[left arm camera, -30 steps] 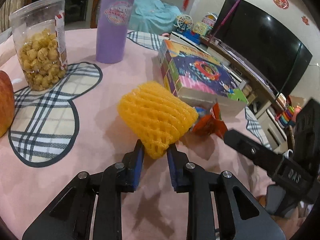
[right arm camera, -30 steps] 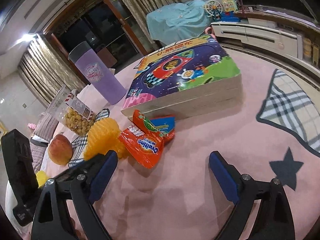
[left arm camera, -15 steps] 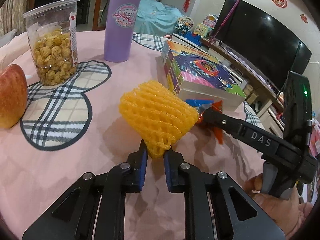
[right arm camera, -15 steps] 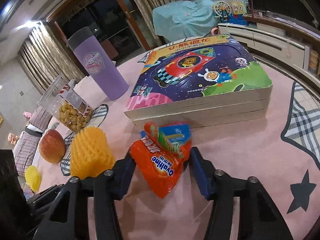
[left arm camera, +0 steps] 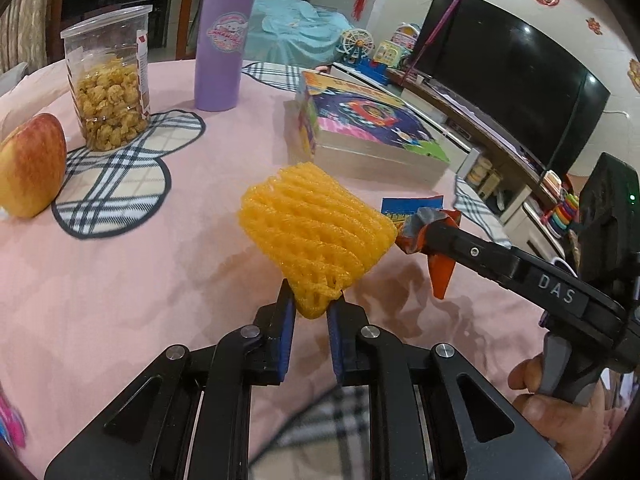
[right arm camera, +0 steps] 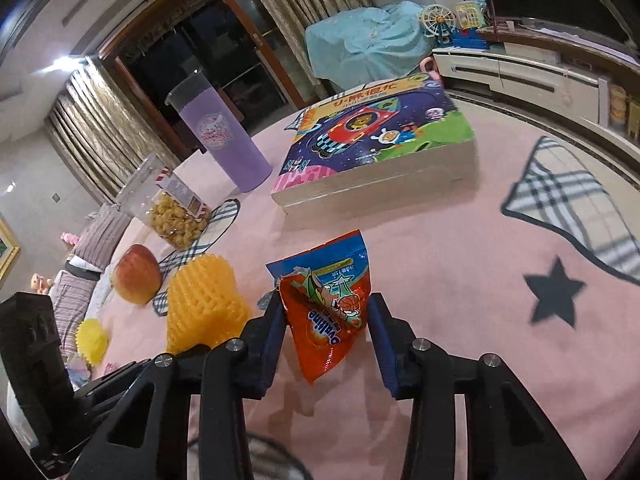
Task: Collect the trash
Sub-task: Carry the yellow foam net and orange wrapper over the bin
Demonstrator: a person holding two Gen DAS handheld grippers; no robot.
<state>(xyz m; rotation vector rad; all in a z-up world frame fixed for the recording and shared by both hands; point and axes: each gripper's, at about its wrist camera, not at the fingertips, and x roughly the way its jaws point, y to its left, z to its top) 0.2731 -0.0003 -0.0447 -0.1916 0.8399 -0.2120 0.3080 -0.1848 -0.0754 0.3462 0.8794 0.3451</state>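
Evidently we held both pieces: left hand-held gripper (left arm camera: 311,330) pinched the yellow foam net (left arm camera: 316,236); right hand-held gripper (right arm camera: 326,336), at three o'clock, was closing on the orange wrapper (right arm camera: 330,308), its long axis pointing twelve.

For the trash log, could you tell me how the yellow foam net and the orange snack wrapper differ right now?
The yellow foam net is a thick, puffy mesh sleeve; the orange snack wrapper is thin, printed, crinkled foil. The left gripper pinches the net by one corner, while the right gripper is closing across the wrapper's width. Both are clamped between blue pads above the pink tablecloth.
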